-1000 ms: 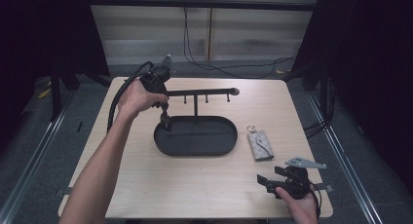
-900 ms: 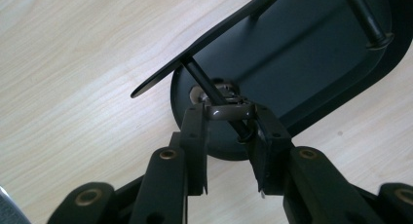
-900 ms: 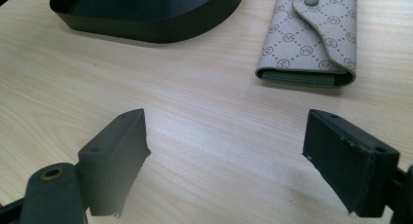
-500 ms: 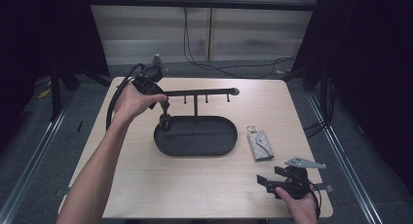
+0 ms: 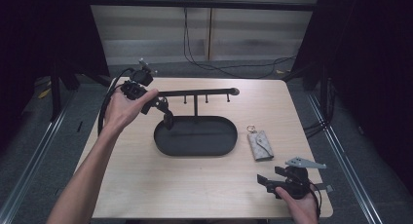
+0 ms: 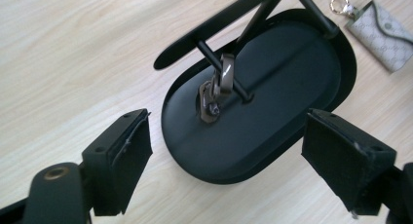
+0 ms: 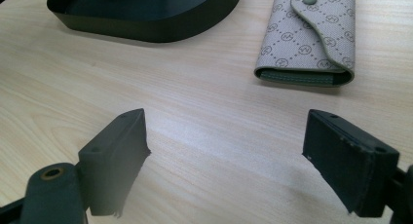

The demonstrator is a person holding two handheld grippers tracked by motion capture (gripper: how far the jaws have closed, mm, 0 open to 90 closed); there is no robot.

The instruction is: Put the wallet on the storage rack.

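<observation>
A black stand has an oval tray (image 5: 199, 136) and a horizontal bar (image 5: 199, 92) with pegs. A brown metal key clip (image 6: 216, 90) hangs from a peg near the bar's left end (image 5: 168, 121), over the tray (image 6: 292, 73). My left gripper (image 5: 155, 103) sits just left of it; its jaws have just been opening and are open (image 6: 229, 121), with nothing between the pads. A beige patterned key pouch (image 5: 259, 145) with a ring lies on the table right of the tray. My right gripper (image 5: 268, 177) rests open at the front right, facing the pouch (image 7: 311, 34).
The wooden table (image 5: 195, 185) has bare surface in front of the tray and on its left side. Dark floor, rails and cables surround the table. The tray's rim (image 7: 146, 19) lies ahead and left of my right gripper (image 7: 226, 131).
My left gripper has opened, let go of the key clip and drawn back to the left; the clip stays hanging on the peg. The right gripper has kept still.
</observation>
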